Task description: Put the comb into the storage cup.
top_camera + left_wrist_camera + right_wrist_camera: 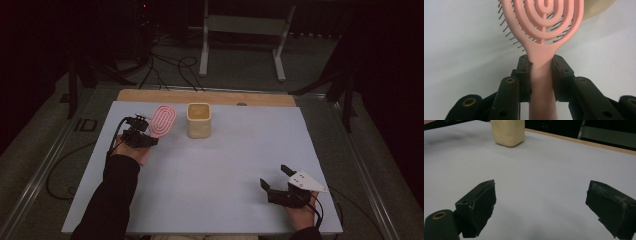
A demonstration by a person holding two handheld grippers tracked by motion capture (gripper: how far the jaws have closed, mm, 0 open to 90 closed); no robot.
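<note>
We have the pink hairbrush (544,30) clamped by its handle in the left hand-held gripper (541,75), both jaws pressed against the sides of the neck just below the oval head. In the high view the brush (163,120) sits at the far left of the bench (240,165), its head pointing away from us and just left of the cream cup (199,120).

We judge the brush light and rigid: moulded plastic with an open, looped head and thin bristles on the underside. The smooth, tapering handle could slip or twist between the pads if we swing it fast, so the grip at the neck, where the handle widens into the head, looks like the safest place to hold. The bristles would bend if pressed hard against the bench or a rim.

The cup is the nearest other thing and looks tall enough to tip if the brush head knocks its side; it probably calls for an approach from above. The right hand-held gripper (280,181) rests at the near right, jaws wide apart and holding nothing, well apart from both brush and cup. The bench between them is bare.
</note>
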